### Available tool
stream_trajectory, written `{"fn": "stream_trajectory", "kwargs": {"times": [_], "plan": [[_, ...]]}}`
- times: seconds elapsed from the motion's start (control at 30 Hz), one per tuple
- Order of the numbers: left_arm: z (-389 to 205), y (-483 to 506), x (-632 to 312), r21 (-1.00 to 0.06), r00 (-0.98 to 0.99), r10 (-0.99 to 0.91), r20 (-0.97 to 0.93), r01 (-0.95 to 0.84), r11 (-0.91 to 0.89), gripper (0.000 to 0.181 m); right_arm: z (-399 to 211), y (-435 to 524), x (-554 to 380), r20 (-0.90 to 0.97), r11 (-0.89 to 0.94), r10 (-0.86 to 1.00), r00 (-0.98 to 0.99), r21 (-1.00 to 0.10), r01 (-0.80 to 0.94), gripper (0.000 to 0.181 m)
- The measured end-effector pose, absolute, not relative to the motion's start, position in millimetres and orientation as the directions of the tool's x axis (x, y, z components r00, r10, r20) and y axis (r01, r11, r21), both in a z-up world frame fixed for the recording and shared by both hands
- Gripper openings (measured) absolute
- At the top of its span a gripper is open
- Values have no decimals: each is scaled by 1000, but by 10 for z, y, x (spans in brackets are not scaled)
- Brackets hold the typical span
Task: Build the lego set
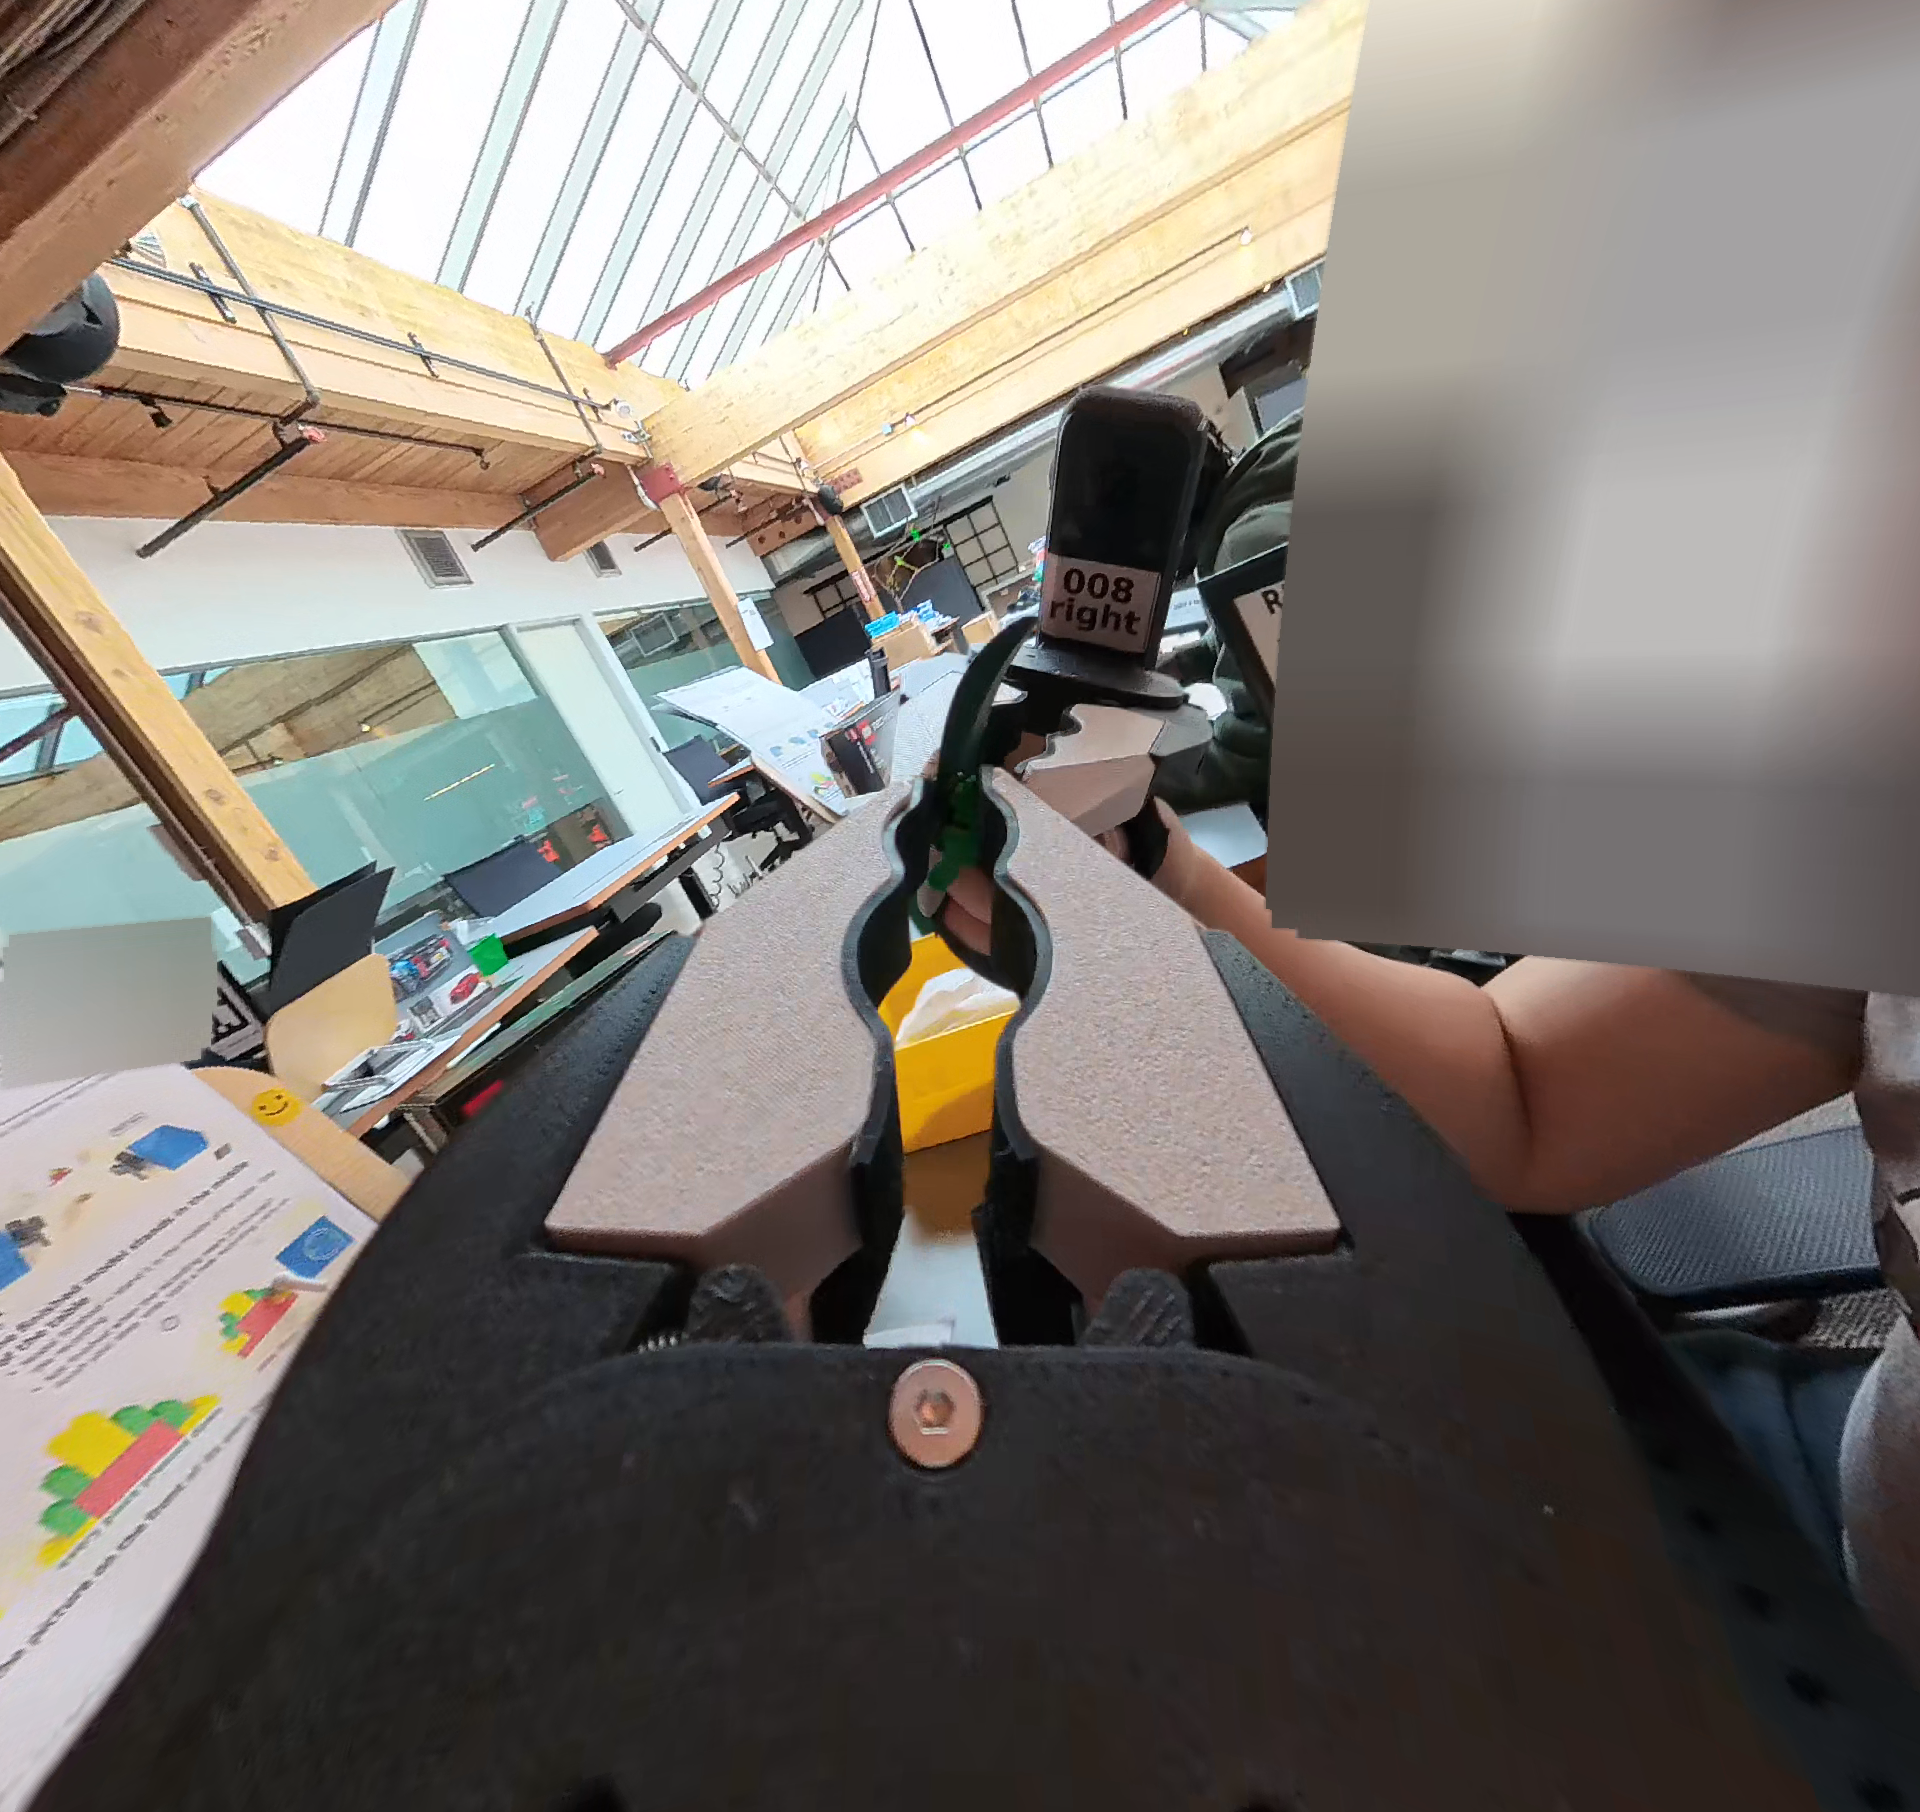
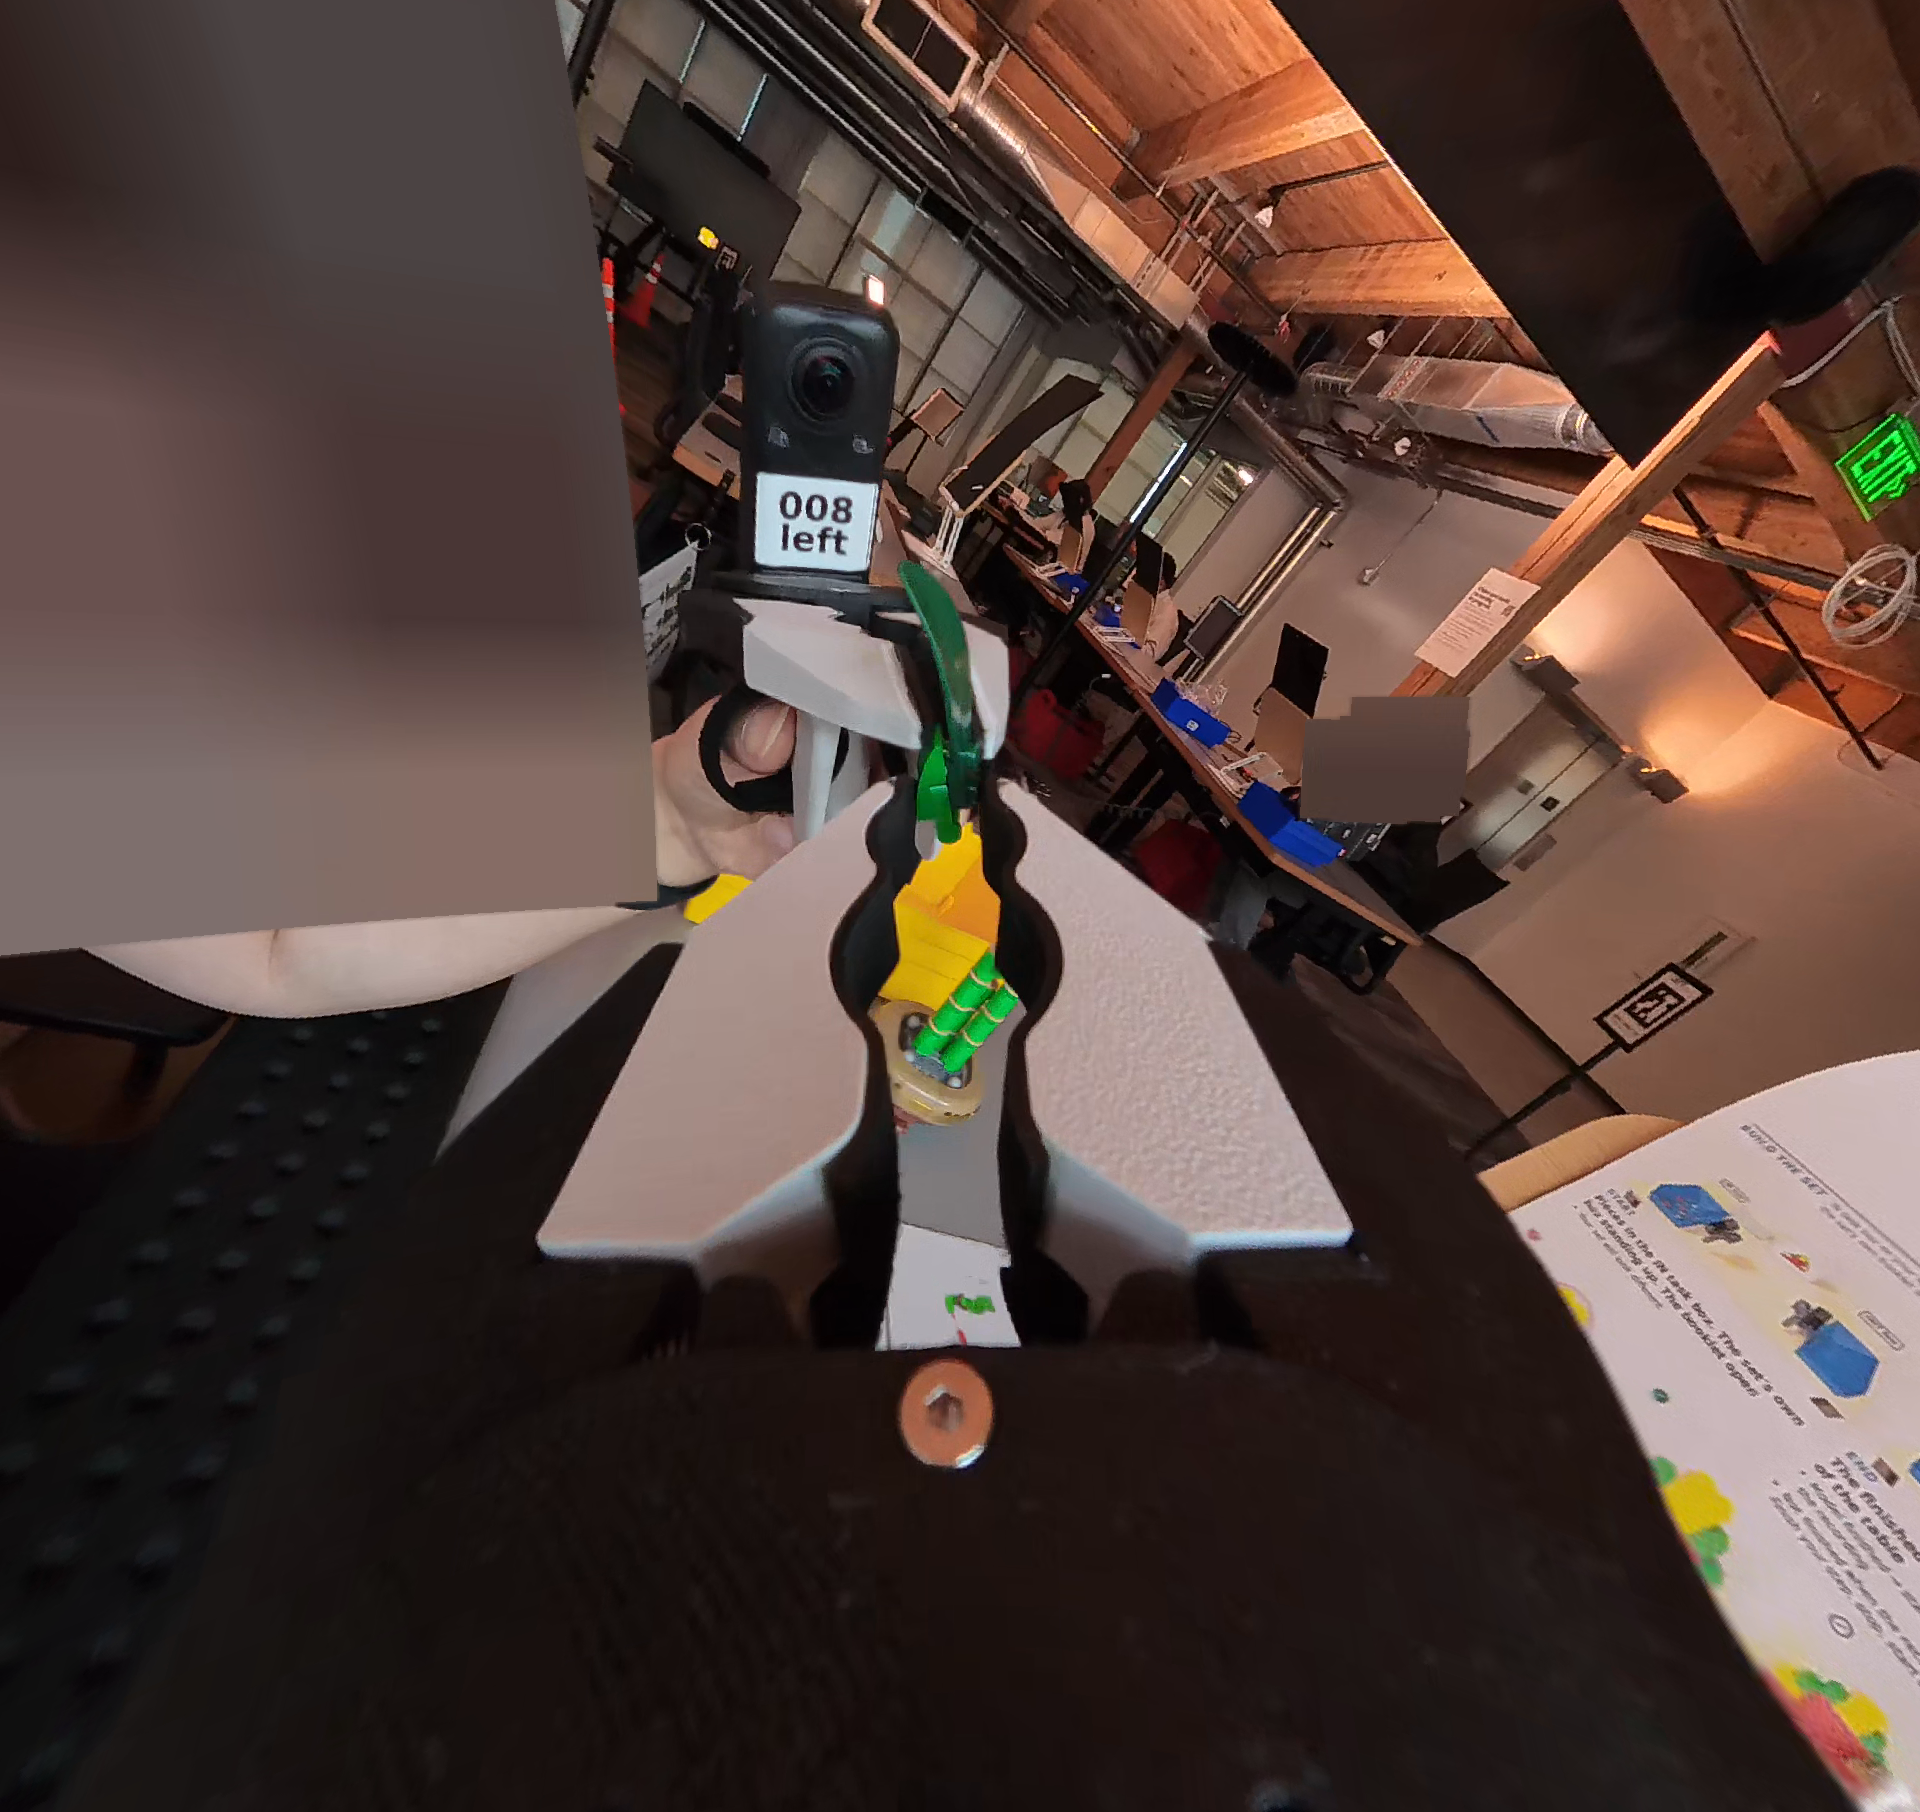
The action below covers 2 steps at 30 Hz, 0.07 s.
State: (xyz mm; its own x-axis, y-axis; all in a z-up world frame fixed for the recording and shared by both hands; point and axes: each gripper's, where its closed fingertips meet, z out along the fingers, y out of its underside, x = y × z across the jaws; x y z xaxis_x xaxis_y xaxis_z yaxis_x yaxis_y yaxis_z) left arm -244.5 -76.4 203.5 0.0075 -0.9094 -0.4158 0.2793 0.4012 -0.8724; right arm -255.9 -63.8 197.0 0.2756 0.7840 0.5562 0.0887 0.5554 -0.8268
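My left gripper (image 1: 951,806) is shut on a green leaf piece (image 1: 954,832), whose dark green blade curves up past the fingertips. My right gripper (image 1: 1039,765) faces it tip to tip, just beyond. In the right wrist view my right gripper (image 2: 940,812) is shut on a yellow lego build (image 2: 940,921) with green cylinders and a tan round part at its near end. The green leaf piece (image 2: 940,661) stands at the build's far end, in front of the left gripper (image 2: 904,682). The yellow build is hidden in the left wrist view.
A printed instruction sheet (image 1: 135,1295) lies at my left and shows in the right wrist view (image 2: 1745,1347) at the right. A yellow bin (image 1: 940,1076) sits below the left fingers. A person's forearm (image 1: 1558,1066) and a black chair (image 1: 1714,1232) are at the right. Both grippers' tips are close together, under 4 cm apart.
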Motion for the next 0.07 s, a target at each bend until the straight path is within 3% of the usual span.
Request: {"fn": "stream_trajectory", "kwargs": {"times": [0.03, 0.07], "plan": [[2034, -766, -2443, -876, -4, -913, -408, 285, 390, 6, 1967, -641, -2554, 542, 541, 797, 266, -837, 82, 10], [2027, -776, -2440, -882, -24, -918, -396, 288, 374, 6, 1959, -653, -2550, 526, 526, 814, 247, -847, 71, 10]]}}
